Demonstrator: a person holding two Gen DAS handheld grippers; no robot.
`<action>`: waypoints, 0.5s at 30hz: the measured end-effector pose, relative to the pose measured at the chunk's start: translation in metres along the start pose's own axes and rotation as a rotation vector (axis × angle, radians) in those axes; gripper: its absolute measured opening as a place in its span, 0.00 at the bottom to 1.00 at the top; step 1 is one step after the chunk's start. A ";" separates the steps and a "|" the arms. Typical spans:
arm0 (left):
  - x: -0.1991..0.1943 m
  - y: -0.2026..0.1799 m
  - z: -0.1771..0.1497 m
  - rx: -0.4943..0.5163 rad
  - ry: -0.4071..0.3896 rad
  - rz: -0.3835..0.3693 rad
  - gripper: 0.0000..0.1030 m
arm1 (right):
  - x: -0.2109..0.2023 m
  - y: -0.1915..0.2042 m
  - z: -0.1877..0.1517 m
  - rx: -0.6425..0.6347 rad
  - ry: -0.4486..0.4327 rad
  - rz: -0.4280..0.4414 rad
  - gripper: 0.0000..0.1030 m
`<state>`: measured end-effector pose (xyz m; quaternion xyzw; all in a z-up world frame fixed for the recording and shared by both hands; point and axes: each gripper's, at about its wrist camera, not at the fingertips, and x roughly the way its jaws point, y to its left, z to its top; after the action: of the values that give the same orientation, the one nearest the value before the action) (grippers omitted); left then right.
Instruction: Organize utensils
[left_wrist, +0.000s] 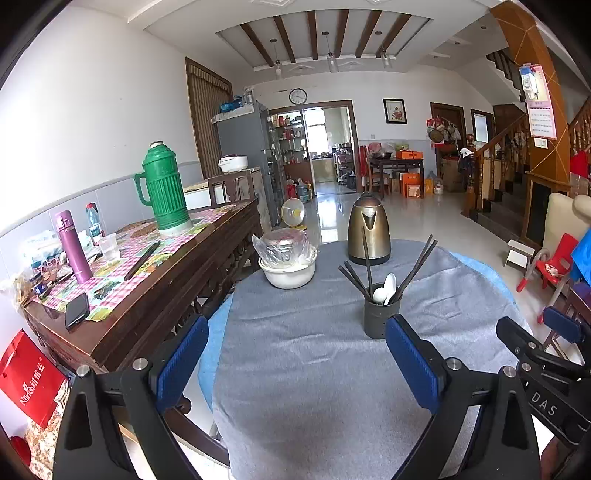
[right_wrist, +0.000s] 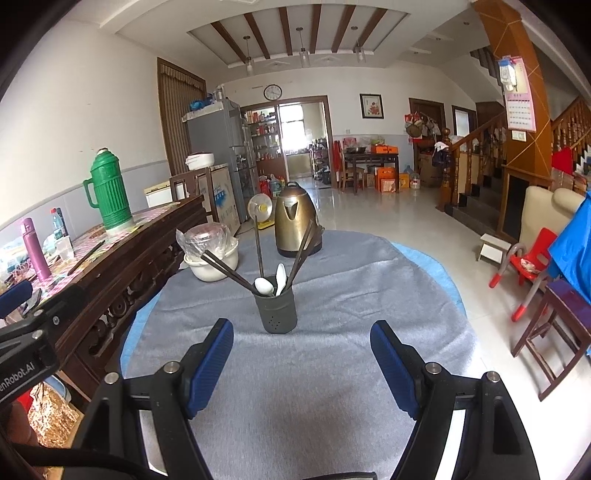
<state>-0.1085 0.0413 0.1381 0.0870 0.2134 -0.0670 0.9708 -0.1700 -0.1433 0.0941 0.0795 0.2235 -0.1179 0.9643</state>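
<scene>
A dark grey utensil holder (left_wrist: 377, 316) (right_wrist: 276, 312) stands on the grey cloth of the round table (left_wrist: 303, 369) (right_wrist: 295, 369). It holds several dark chopsticks (left_wrist: 417, 264) (right_wrist: 301, 245) and two white spoons (left_wrist: 384, 290) (right_wrist: 271, 282). My left gripper (left_wrist: 297, 334) is open and empty, above the cloth, with the holder just beyond its right finger. My right gripper (right_wrist: 301, 338) is open and empty, a little in front of the holder. The right gripper's body also shows at the right edge of the left wrist view (left_wrist: 535, 354).
A brass kettle (left_wrist: 368, 229) (right_wrist: 295, 225) and a white bowl with a plastic-wrapped lid (left_wrist: 288, 260) (right_wrist: 212, 251) stand at the table's far side. A wooden sideboard (left_wrist: 147, 280) with a green thermos (left_wrist: 162, 188) is on the left. Chairs (right_wrist: 546, 325) are on the right.
</scene>
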 end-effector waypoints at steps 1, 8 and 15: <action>0.000 0.001 0.000 -0.002 -0.001 0.002 0.94 | -0.001 0.002 0.001 -0.001 -0.008 -0.005 0.78; -0.003 0.006 -0.004 -0.011 -0.006 0.007 0.94 | -0.005 0.007 0.003 0.000 -0.031 -0.021 0.78; -0.004 0.014 -0.006 -0.023 -0.010 0.008 0.94 | -0.002 0.012 0.006 -0.004 -0.033 -0.028 0.78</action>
<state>-0.1122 0.0561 0.1360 0.0764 0.2091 -0.0613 0.9730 -0.1661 -0.1329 0.1017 0.0727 0.2087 -0.1323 0.9663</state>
